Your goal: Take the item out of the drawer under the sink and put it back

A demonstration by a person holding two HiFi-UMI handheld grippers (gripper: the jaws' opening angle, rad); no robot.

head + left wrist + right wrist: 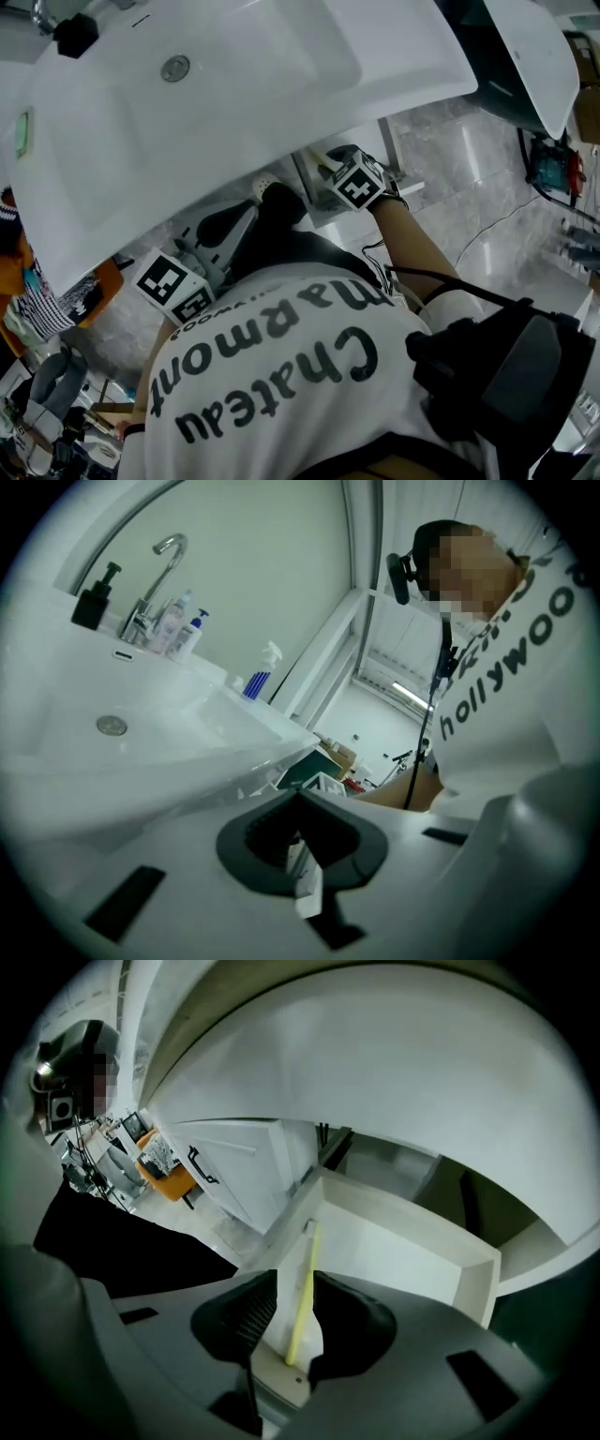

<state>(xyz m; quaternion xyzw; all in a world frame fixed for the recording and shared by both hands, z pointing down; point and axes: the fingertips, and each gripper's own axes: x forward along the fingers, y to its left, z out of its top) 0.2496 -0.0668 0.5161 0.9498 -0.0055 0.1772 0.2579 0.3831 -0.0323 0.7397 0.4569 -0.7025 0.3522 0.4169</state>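
Note:
The white drawer [412,1241] under the sink [234,84] stands pulled out. A thin yellow stick-like item [302,1288] leans against the drawer's left wall and runs down between the jaws of my right gripper [286,1312]. Those jaws point steeply down, stand apart and do not press on it. In the head view my right gripper [330,167] reaches under the sink's front edge. My left gripper [300,841] is held up beside the basin [141,724] with its dark pads together. In the head view my left gripper [262,190] is left of the right one.
A tap [159,574], a black pump bottle [94,597], small bottles [183,625] and a blue spray bottle [261,672] stand on the sink. A white cabinet with a black handle [197,1166] and an orange seat [169,1180] lie beyond the drawer. Cables [497,225] trail over the marble floor.

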